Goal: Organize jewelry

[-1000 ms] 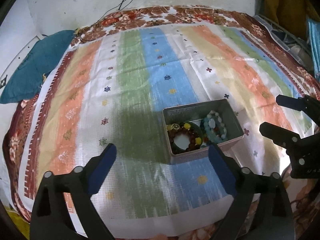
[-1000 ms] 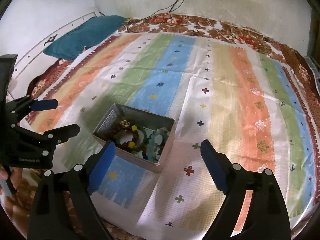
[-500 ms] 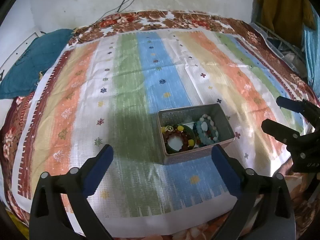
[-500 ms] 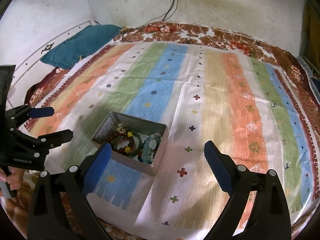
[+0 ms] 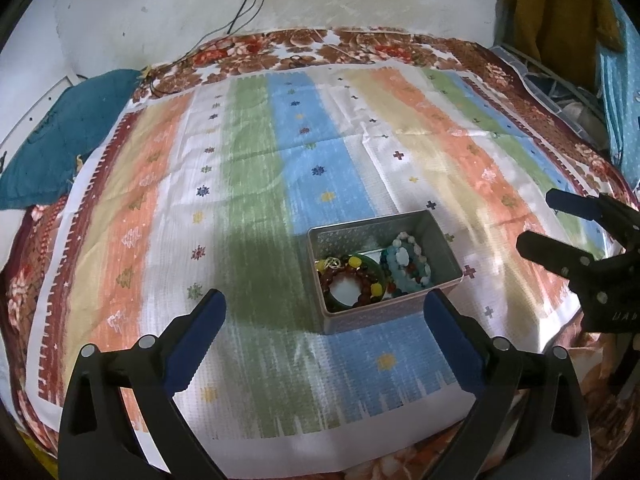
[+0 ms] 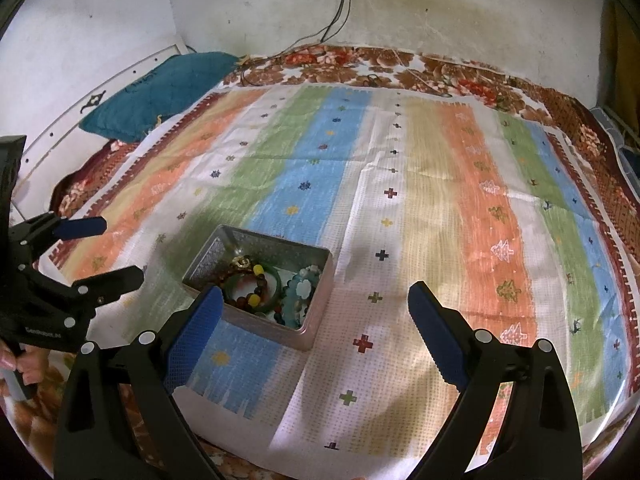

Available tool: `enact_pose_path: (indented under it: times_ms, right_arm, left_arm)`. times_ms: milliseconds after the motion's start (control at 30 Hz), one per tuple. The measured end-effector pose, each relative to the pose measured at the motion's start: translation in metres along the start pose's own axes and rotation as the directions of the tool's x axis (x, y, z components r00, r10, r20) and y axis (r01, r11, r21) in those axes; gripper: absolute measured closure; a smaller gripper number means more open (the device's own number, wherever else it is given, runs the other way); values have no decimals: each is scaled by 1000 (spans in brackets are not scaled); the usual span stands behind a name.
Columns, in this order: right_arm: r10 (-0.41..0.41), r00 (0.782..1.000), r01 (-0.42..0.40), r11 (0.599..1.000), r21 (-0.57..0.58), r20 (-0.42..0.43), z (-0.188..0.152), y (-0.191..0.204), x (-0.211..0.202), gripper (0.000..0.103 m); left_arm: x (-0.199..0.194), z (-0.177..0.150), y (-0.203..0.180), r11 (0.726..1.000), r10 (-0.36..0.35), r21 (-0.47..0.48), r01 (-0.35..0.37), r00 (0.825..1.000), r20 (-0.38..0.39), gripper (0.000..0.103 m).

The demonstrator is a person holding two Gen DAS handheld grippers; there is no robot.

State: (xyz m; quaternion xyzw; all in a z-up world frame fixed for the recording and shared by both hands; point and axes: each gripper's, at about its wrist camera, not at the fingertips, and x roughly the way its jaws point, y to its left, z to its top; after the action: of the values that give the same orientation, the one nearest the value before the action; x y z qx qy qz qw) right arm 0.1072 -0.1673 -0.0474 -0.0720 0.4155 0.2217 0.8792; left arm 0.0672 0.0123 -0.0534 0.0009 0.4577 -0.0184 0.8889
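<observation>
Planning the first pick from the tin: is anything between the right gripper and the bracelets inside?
Nothing visible blocks it. The tin stands open with no lid, the bracelets lie exposed inside, and the right gripper hangs open above the striped cloth beside them.

Both wrist views look steeply down from above the striped mat (image 5: 256,208) — sharing its box (image 6: 316,280).

We see a striped cloth (image 5: 256,208) in green, blue, cream, orange and white, dotted with small crosses and stars, over a brown floral bedcover (image 5: 360,46). Ahead of our blue-padded black grippers, a grey metal tin (image 5: 384,316) holds red-and-yellow beads (image 5: 356,276) and pale blue-and-white beads (image 5: 408,260). A teal pillow (image 6: 160,92) lies far left.
</observation>
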Motion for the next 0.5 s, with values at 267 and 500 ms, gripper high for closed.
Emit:
enact_pose_path:
  times_ms: [267, 500]
  right_arm:
    - [3, 1000, -4, 1000, 10, 21, 1, -3, -4, 9]
    - [6, 1000, -6, 1000, 7, 20, 0, -3, -4, 9]
  left_arm:
    - [-7, 0, 0, 1000, -14, 2, 14, 999, 35, 6]
    - [-10, 0, -6, 999, -30, 28, 29, 999, 43, 6]
